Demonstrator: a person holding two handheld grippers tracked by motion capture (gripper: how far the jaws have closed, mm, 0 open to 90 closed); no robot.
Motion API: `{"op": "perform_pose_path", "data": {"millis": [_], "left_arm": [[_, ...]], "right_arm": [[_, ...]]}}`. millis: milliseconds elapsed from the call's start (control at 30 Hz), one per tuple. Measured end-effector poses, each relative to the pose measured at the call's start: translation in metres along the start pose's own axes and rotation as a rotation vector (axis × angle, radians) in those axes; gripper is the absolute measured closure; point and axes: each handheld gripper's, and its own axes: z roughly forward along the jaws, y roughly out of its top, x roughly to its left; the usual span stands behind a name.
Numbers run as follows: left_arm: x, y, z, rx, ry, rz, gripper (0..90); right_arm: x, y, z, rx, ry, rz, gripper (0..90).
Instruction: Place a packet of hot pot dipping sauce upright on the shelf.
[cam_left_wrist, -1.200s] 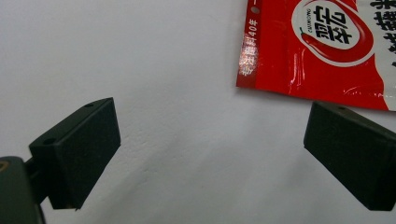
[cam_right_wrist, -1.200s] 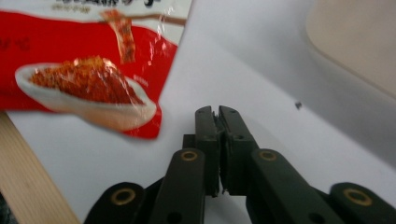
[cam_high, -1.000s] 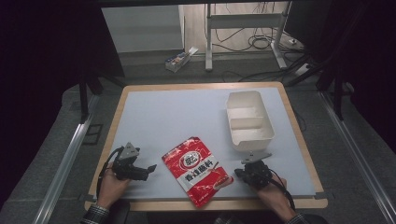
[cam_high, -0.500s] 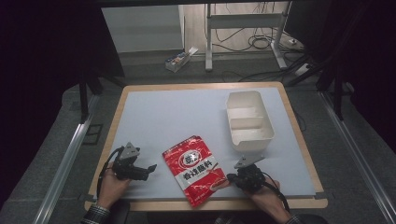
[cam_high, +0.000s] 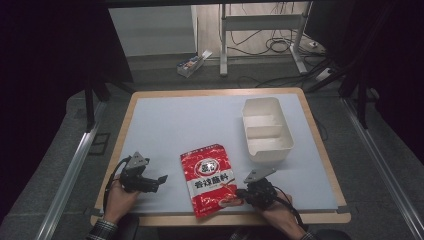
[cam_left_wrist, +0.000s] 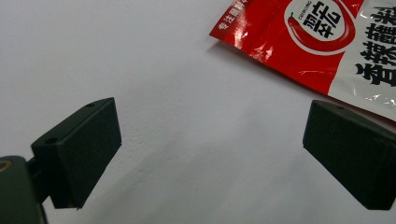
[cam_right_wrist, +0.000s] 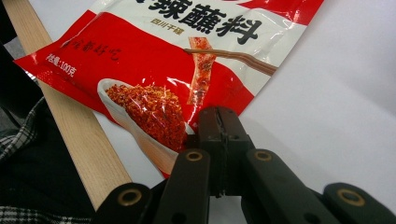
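Pale blue tabletop (cam_high: 175, 125) with wooden rim, dark surroundings. Left claw (cam_high: 159, 181) rests low at near left, jaws spread, nothing between, pointing toward glossy red-and-white seasoning pouch (cam_high: 210, 180) lying flat at near centre. Right claw (cam_high: 239, 194), jaws pressed together, pinches pouch's near right edge. White two-compartment plastic box (cam_high: 267, 130) sits farther right. Judgement: keep pinch firm on the seam, lift slowly so pouch doesn't slip.

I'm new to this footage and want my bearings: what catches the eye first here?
The red and white seasoning packet lies at the table's near edge, its lower corner over the wooden rim. The right tongs, jaws shut, are at the packet's edge; whether they pinch it is unclear. The left tongs rest open beside it, and a white divided container sits far right.
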Motion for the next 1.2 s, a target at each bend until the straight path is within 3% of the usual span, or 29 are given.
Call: {"op": "perform_pose_path", "data": {"millis": [500, 1100, 1200], "left_arm": [[0.0, 0.0, 0.0, 0.005, -0.002, -0.003, 4.7], [-0.005, 0.007, 0.007, 0.038, 0.003, -0.057, 7.0], [-0.006, 0.009, 0.008, 0.048, 0.008, -0.046, 8.2]], "right_arm": [[0.014, 0.007, 0.012, -0.011, 0.082, -0.037, 89.4], [0.042, 0.036, 0.041, -0.048, 0.204, -0.091, 89.4], [0.05, 0.043, 0.048, -0.051, 0.221, -0.1, 89.4]]}}
